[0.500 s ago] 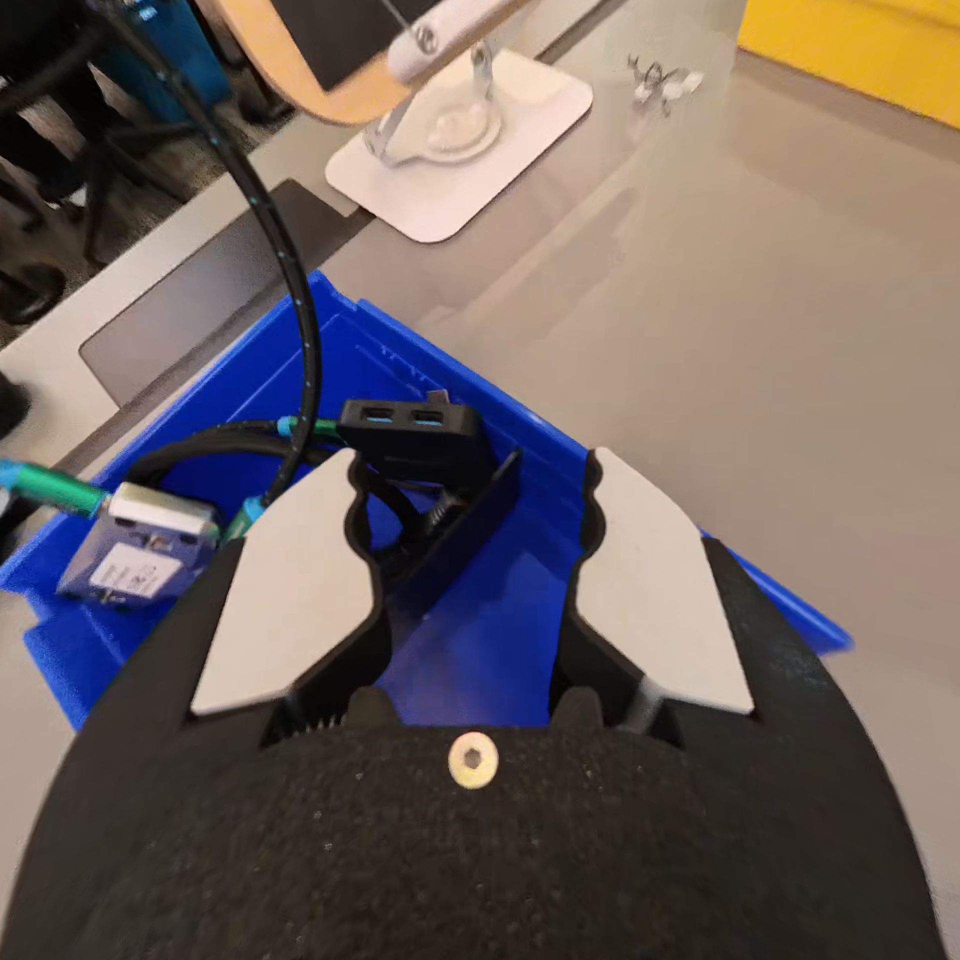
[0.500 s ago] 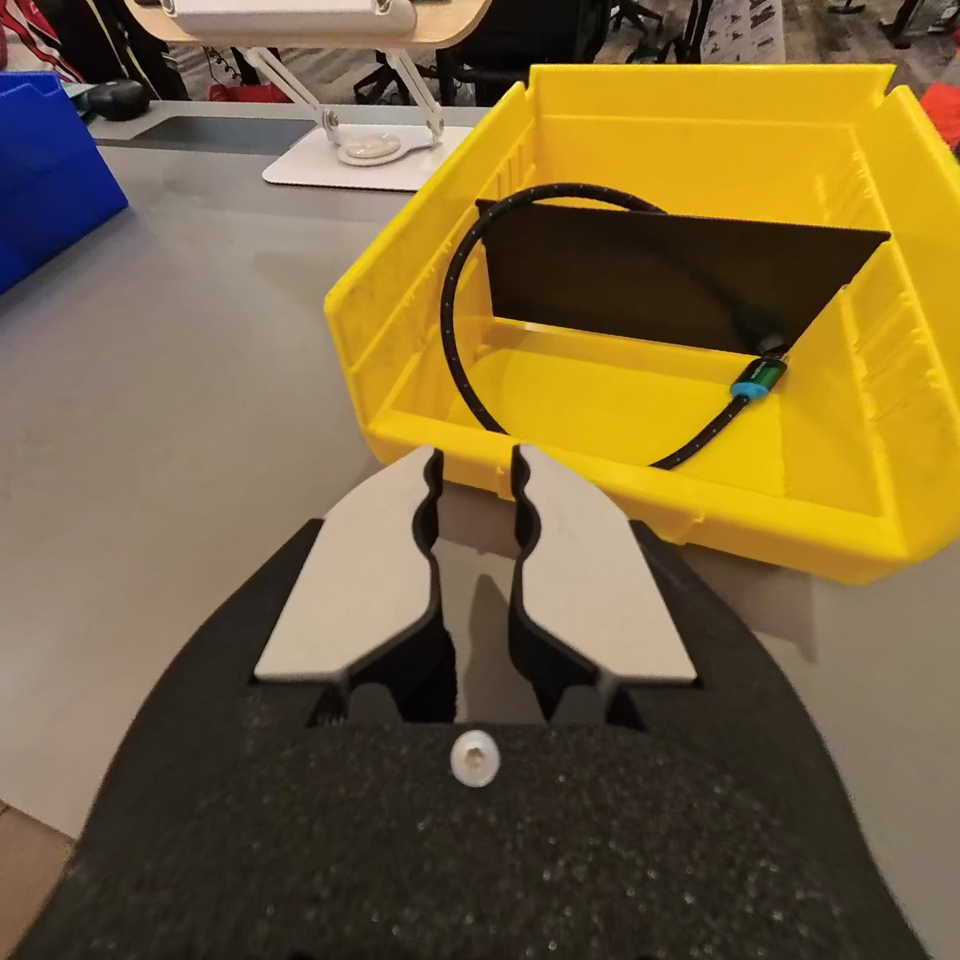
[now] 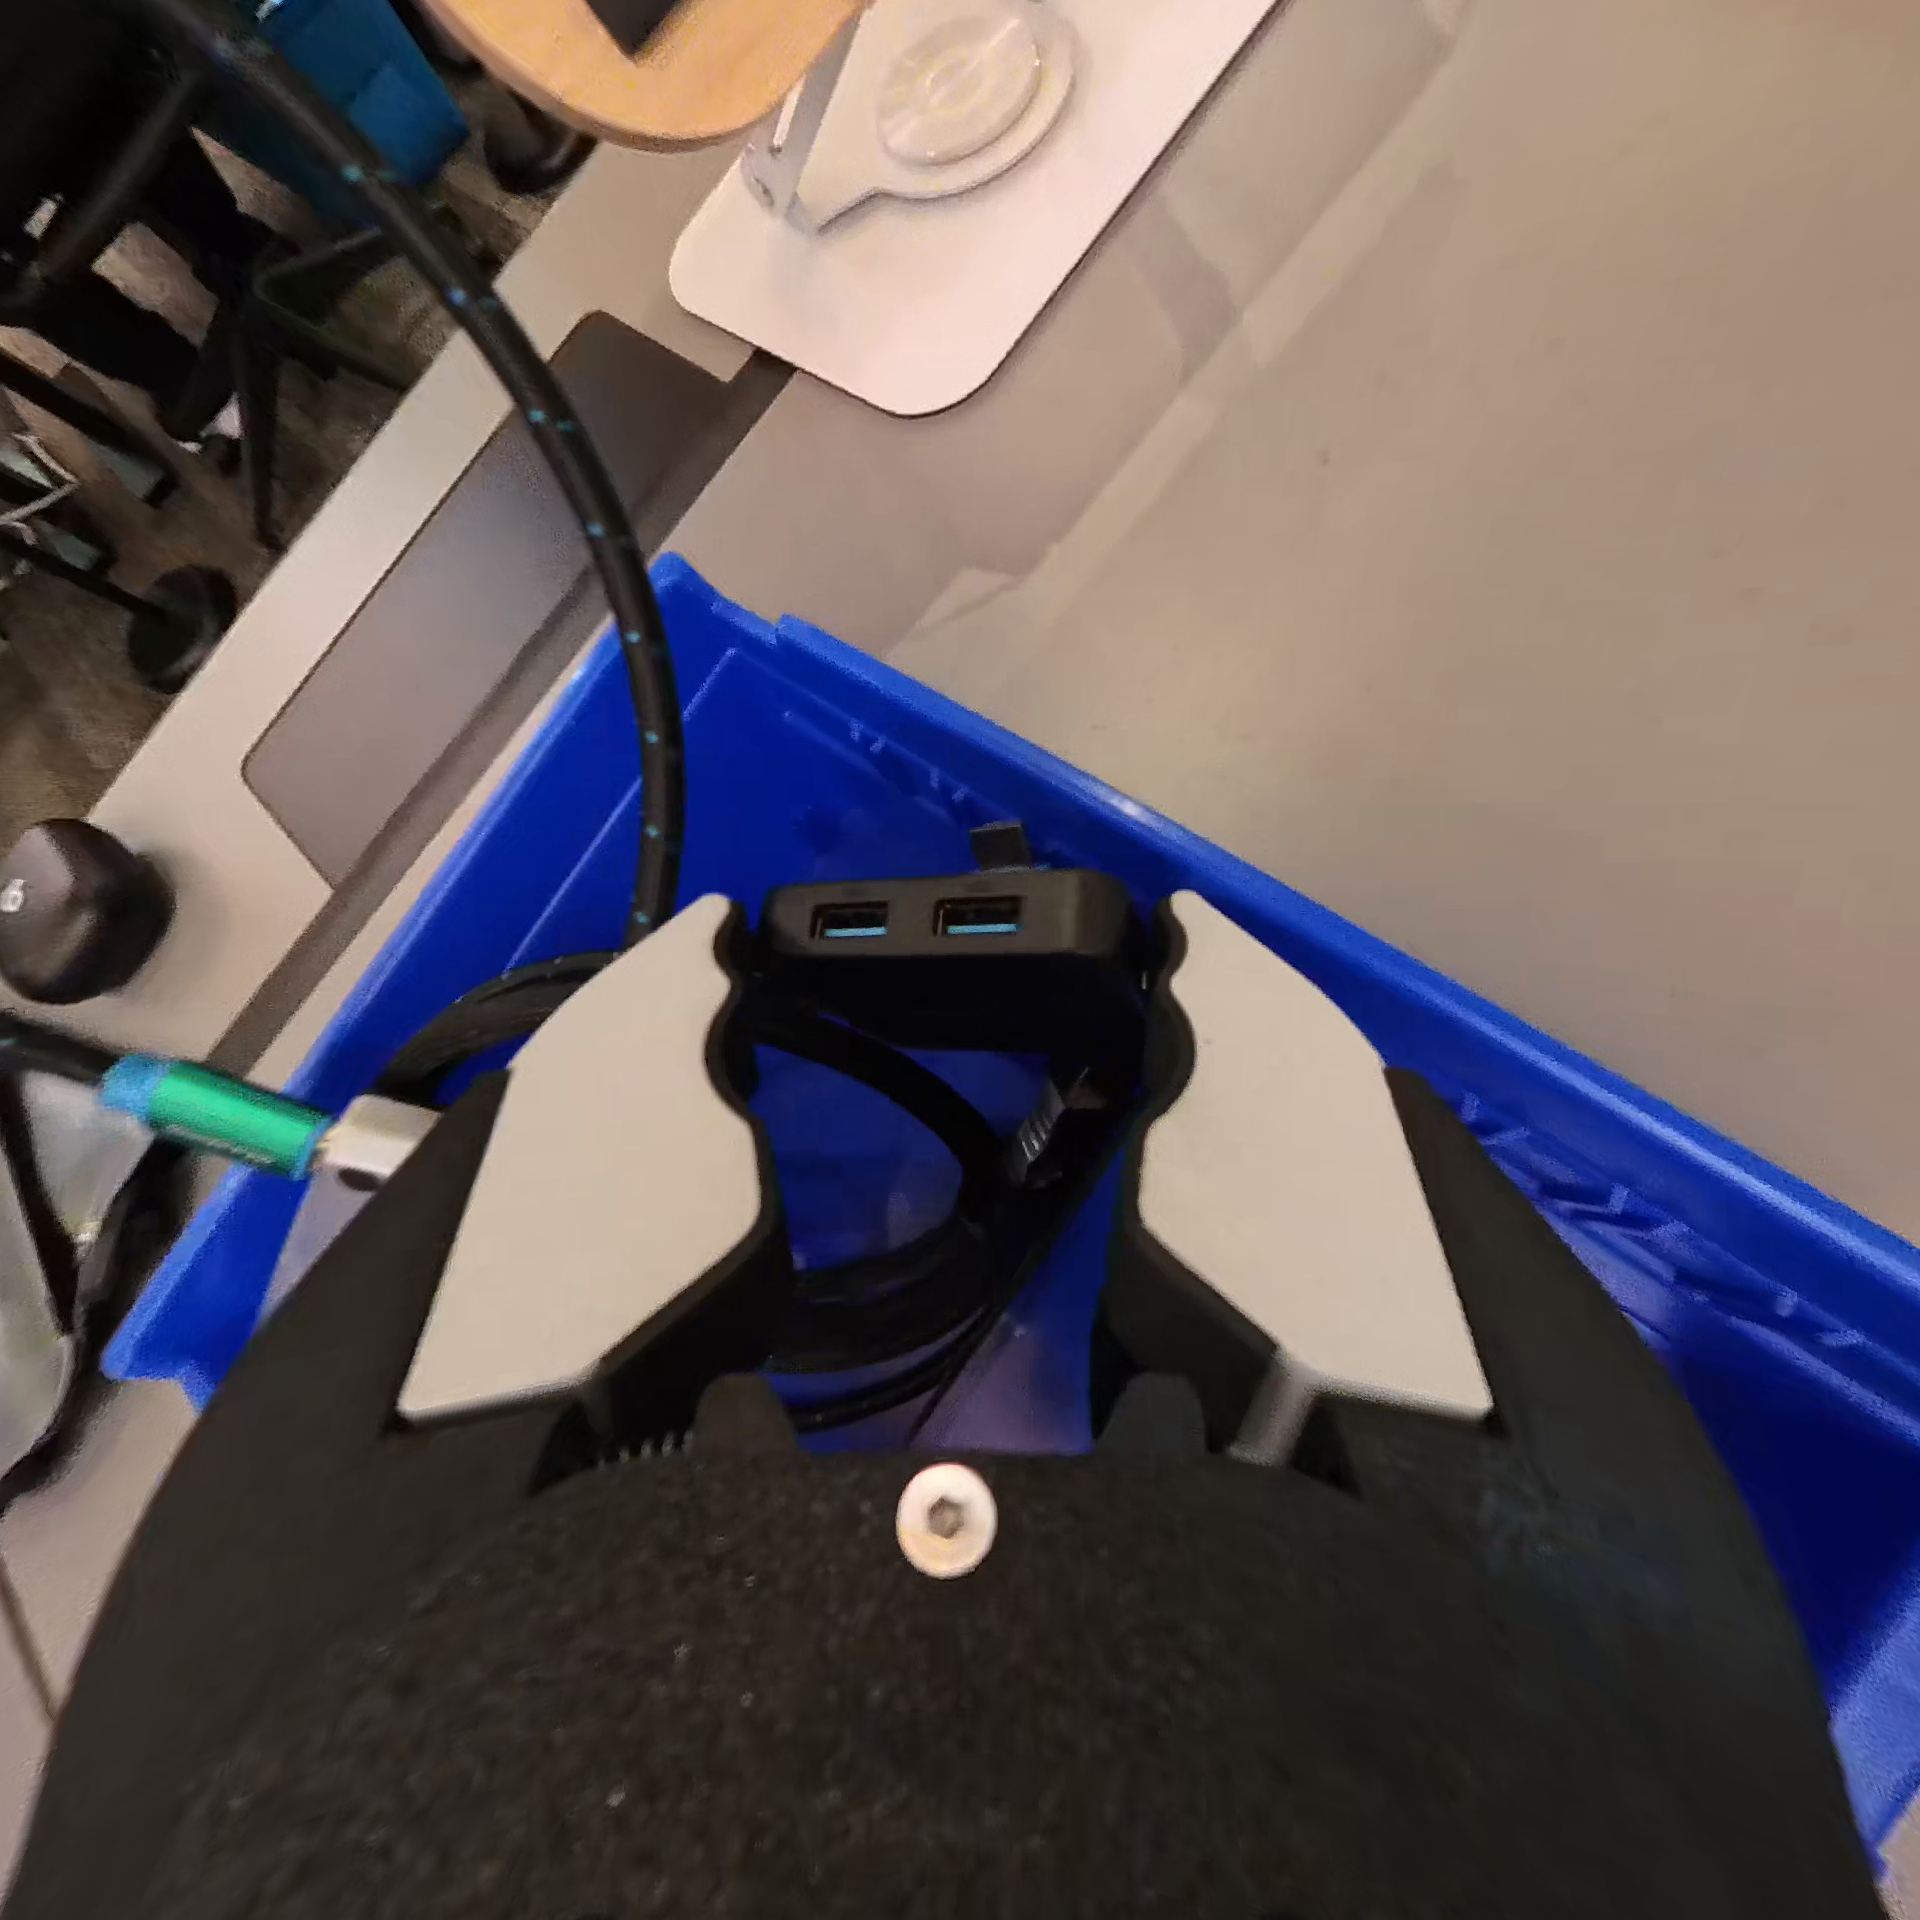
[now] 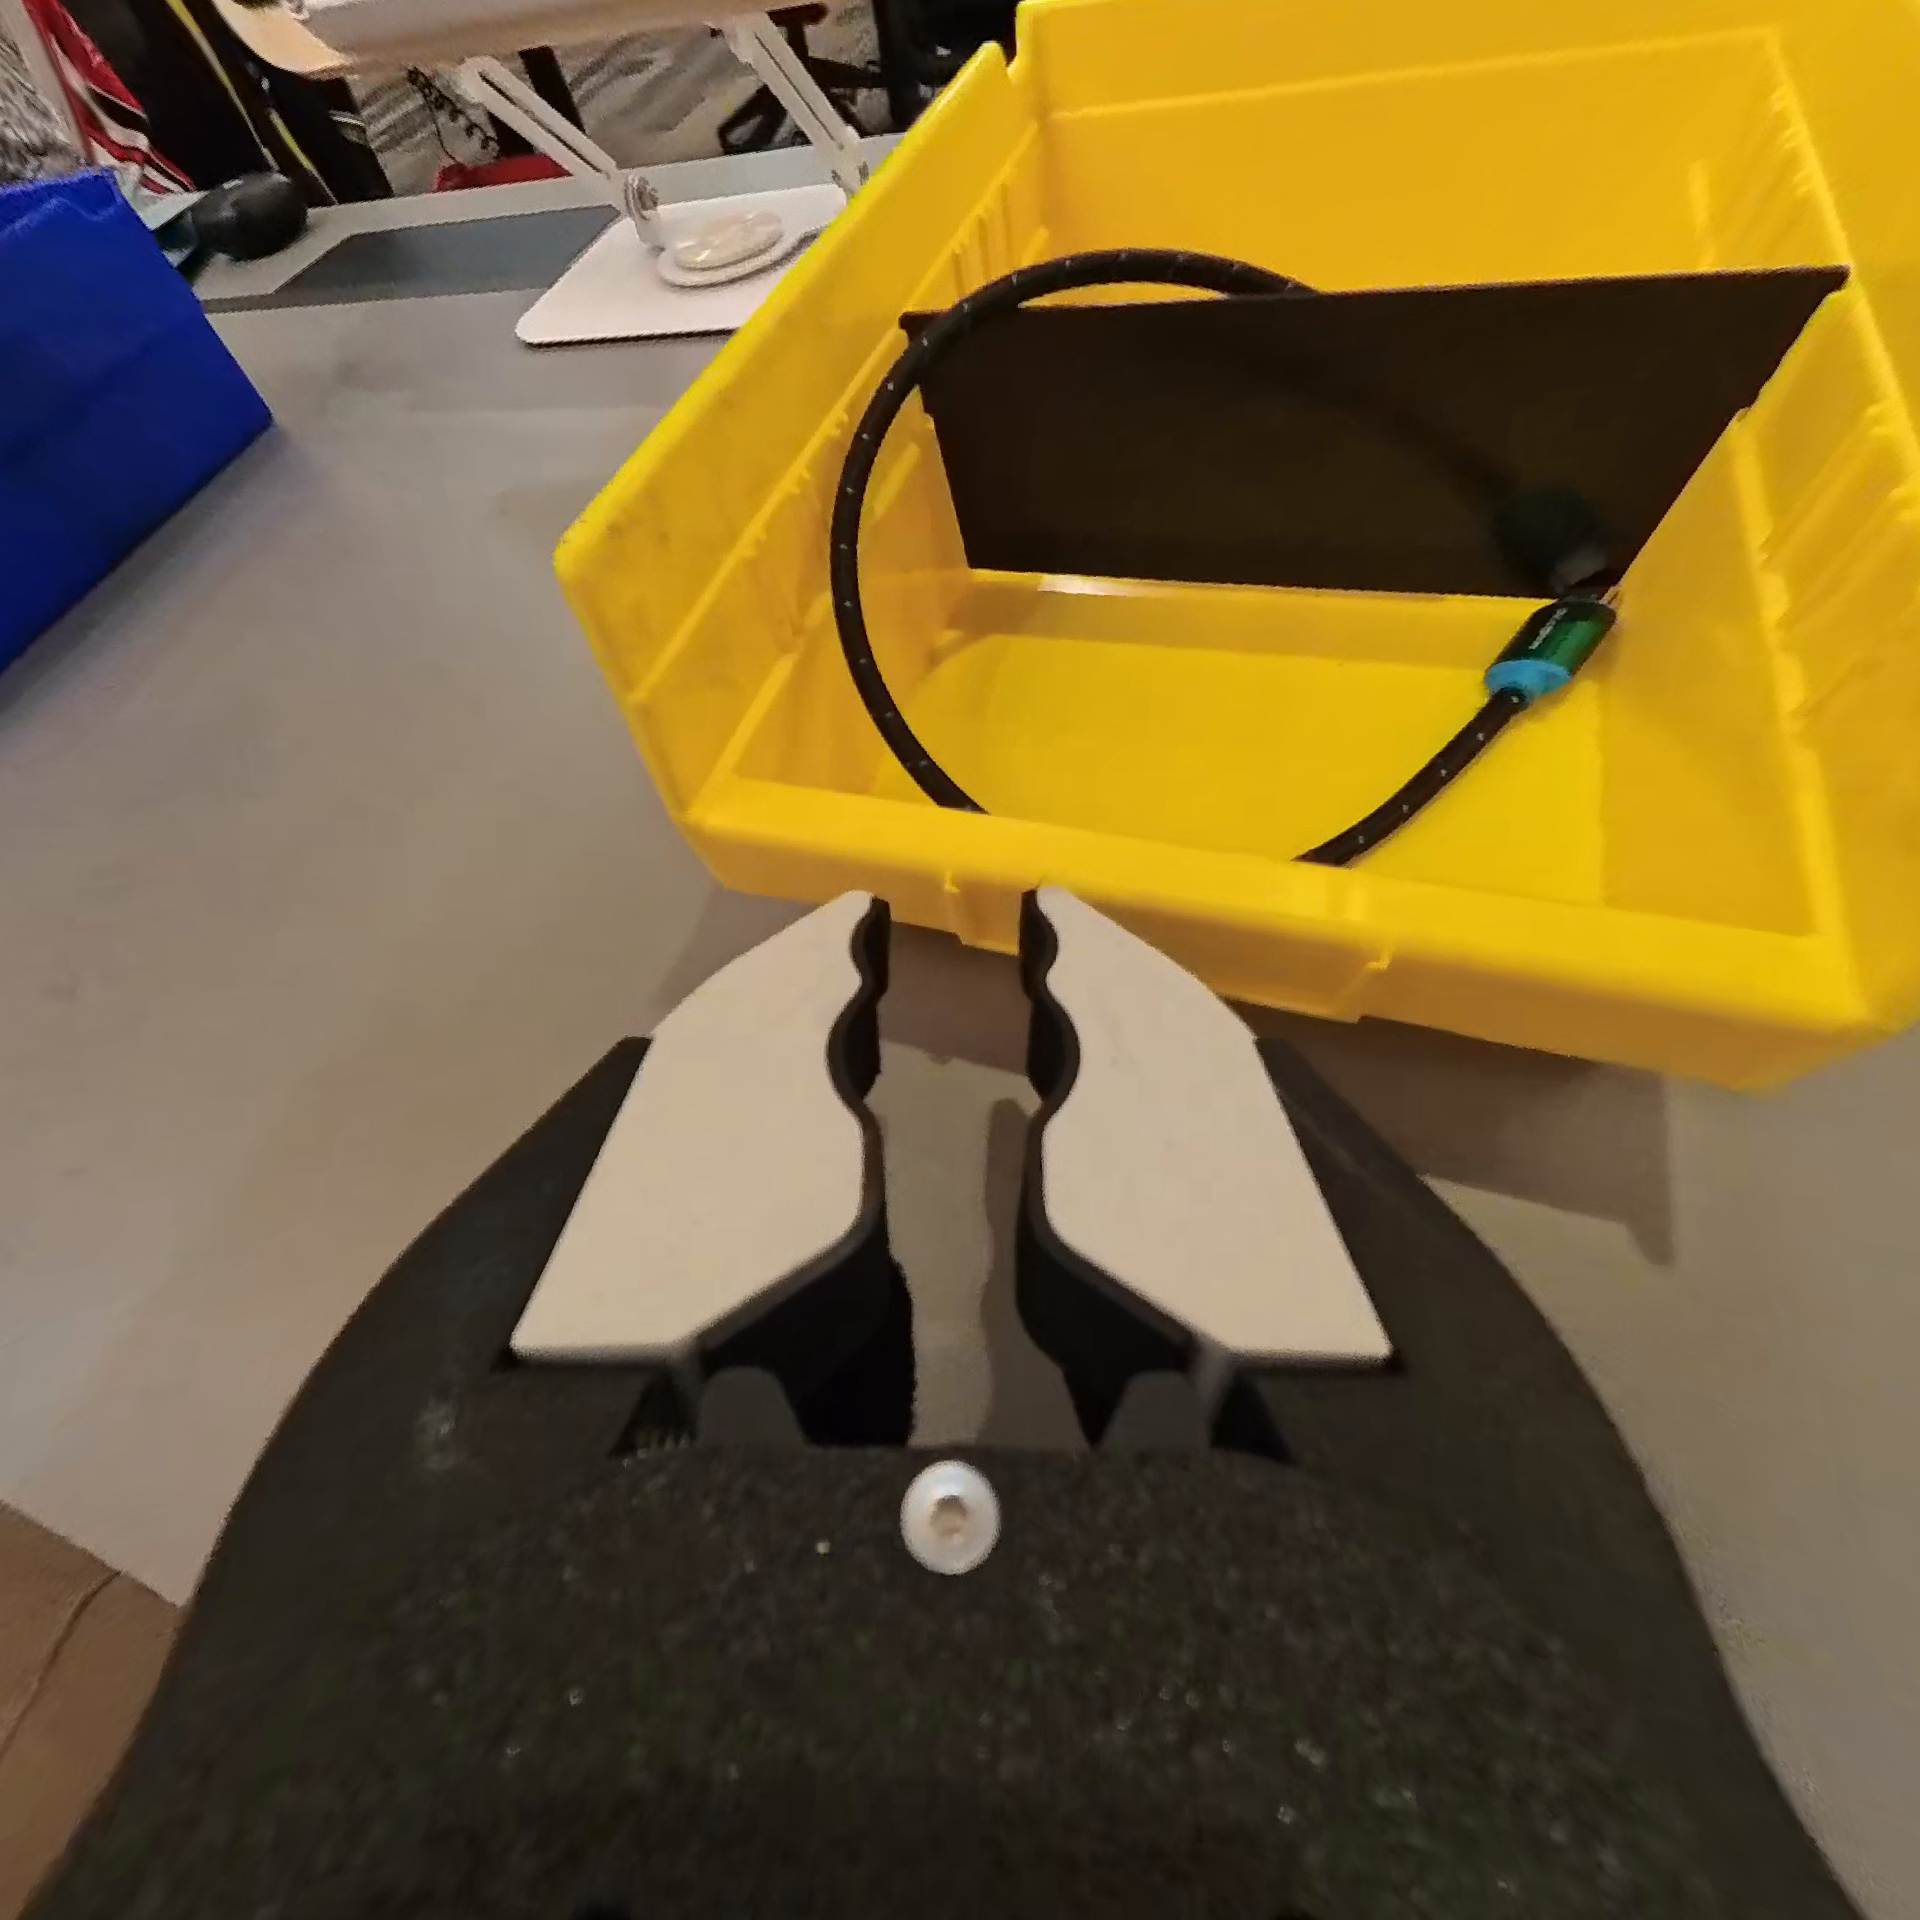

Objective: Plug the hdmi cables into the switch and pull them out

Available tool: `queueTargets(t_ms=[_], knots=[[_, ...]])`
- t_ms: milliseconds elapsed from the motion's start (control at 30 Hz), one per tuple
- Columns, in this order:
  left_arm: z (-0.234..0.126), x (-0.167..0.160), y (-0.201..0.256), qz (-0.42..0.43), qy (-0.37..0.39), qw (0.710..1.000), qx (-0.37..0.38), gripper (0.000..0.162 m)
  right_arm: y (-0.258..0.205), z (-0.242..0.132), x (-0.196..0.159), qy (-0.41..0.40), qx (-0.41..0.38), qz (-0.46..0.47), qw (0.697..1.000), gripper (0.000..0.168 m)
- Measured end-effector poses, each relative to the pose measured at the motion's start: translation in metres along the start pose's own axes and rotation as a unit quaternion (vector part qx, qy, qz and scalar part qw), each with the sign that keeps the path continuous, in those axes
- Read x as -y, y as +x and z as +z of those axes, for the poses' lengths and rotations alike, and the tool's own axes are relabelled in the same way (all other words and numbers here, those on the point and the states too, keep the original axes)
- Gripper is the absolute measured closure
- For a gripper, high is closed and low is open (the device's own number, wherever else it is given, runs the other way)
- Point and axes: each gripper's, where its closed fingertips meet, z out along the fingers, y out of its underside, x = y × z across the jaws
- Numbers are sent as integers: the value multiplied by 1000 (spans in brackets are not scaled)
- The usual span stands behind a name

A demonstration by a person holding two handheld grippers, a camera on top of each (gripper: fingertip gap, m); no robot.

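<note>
Now the small black switch box [image 3: 940, 940] with two blue ports sits inside the blue plastic bin [image 3: 1558, 1091], between the spread, released fingers of the left gripper [image 3: 948, 940]. Farther away, a black braided cable [image 4: 862, 582] with green plug lies in the yellow plastic bin [image 4: 1143, 935], and the right gripper [image 4: 956, 914] hovers before it, slightly parted and empty.

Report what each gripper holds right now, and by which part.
Nothing is gripped. The left gripper is open, its fingertips flanking the black switch in the blue bin. The right gripper is empty before the yellow bin.

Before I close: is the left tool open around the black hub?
Open. Left tool fingertips straddle the black hub in the blue bin, not visibly clamping it.
</note>
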Motion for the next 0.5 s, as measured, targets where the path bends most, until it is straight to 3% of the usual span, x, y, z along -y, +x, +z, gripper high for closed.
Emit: queueTargets(t_ms=[300, 500], knots=[[-11, 8, 0, 29, -8, 999, 21, 89, -11, 10, 0, -9, 23, 2, 1000, 148], [-58, 40, -19, -75, 91, 993, -16, 89, -14, 7, 1, -4, 27, 3, 1000, 147]])
